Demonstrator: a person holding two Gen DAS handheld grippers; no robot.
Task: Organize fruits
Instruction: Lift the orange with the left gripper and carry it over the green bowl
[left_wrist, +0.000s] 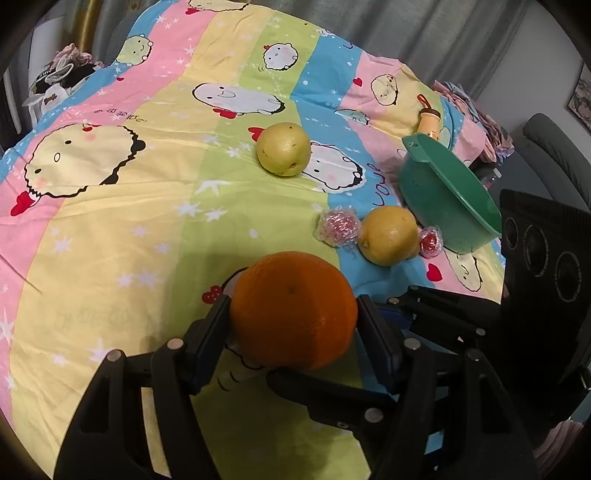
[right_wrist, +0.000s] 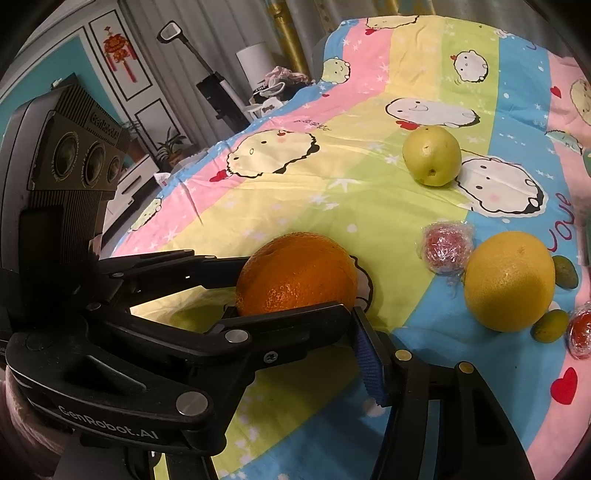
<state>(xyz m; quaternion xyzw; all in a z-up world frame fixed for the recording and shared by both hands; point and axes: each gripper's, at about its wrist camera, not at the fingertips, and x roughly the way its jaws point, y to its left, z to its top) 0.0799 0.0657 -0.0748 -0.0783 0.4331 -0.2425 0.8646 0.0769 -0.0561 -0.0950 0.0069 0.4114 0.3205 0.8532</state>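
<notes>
My left gripper (left_wrist: 293, 314) is shut on a large orange (left_wrist: 293, 310) and holds it just above the patterned cloth (left_wrist: 110, 229). The right wrist view shows that gripper (right_wrist: 295, 295) clamping the orange (right_wrist: 295, 273) from the left. Of my right gripper I see one finger with a blue pad (right_wrist: 369, 365); its other finger is hidden, nothing is seen in it. A green-yellow pear (left_wrist: 283, 149) lies further back. A yellow lemon-like fruit (left_wrist: 388, 235) lies beside the green bowl (left_wrist: 443, 192), between two plastic-wrapped red fruits (left_wrist: 338, 225).
A small peach-coloured bottle (left_wrist: 428, 123) stands behind the bowl. Two small green fruits (right_wrist: 550, 325) lie by the yellow fruit (right_wrist: 509, 280). The other gripper's camera body (left_wrist: 543, 258) is at the right. Clothes (left_wrist: 62, 77) lie at the far left edge of the cloth.
</notes>
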